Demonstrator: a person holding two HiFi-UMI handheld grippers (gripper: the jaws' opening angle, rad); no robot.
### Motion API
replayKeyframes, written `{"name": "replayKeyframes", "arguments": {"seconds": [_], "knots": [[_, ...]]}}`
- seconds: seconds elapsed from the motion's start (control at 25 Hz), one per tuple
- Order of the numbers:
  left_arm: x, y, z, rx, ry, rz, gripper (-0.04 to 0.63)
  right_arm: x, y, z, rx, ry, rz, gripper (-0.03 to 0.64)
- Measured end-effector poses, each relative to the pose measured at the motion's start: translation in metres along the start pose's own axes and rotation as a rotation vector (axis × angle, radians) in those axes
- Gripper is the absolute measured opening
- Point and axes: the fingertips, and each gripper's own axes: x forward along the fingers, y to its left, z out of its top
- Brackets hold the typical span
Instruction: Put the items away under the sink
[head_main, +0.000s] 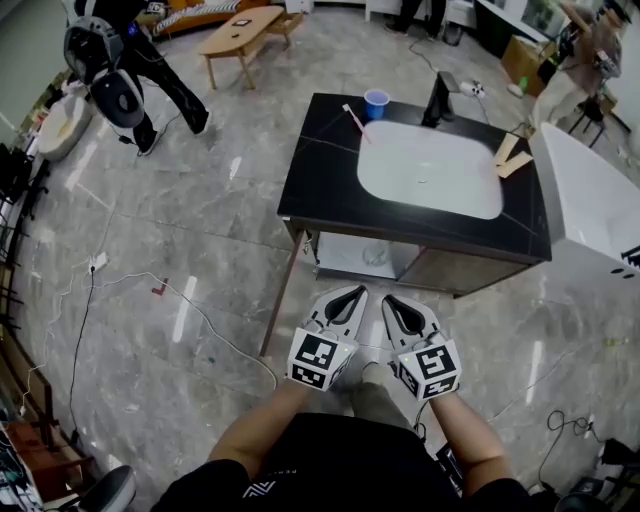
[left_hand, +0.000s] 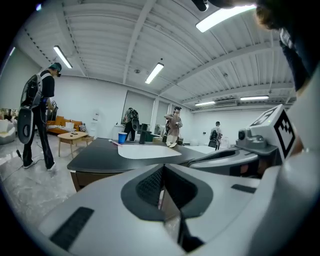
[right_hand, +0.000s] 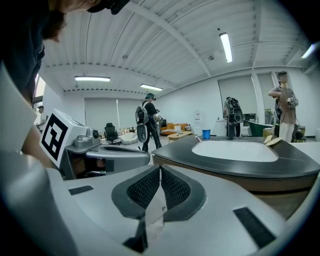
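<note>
Just ahead of the person's forearms, the left gripper (head_main: 350, 295) and the right gripper (head_main: 393, 302) are held side by side above the marble floor (head_main: 180, 230), each clenched with nothing between its jaws. Beyond them stands the sink unit, its black surface (head_main: 320, 170) framing a white basin (head_main: 430, 165). The items are on top: a blue cup (head_main: 376, 103) at the far edge, a pink toothbrush (head_main: 354, 117) just beside it, and pale wooden pieces (head_main: 512, 158) at the basin's right end. A black faucet (head_main: 438, 97) rises behind the basin. The open shelf (head_main: 340, 258) under the sink holds one clear object (head_main: 375, 255), too faint to identify. Well off to the left, another person (head_main: 130, 70) stands near a low wooden table (head_main: 245, 35).
</note>
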Motion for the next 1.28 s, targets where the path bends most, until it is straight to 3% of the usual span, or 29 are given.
{"name": "replayKeyframes", "arguments": {"seconds": [0.44,0.76,1.28], "knots": [[-0.028,-0.01,-0.001,-0.001,0.015,0.01,0.011,-0.014,0.019,0.017,0.026,-0.025,0.039,0.04],[-0.046,-0.012,-0.014,-0.018,0.05,0.026,0.01,-0.02,0.022,0.011,0.068,-0.026,0.043,0.04],[-0.055,-0.014,-0.012,-0.016,0.041,0.036,0.011,-0.022,0.035,0.005,0.069,-0.02,0.053,0.035]]}}
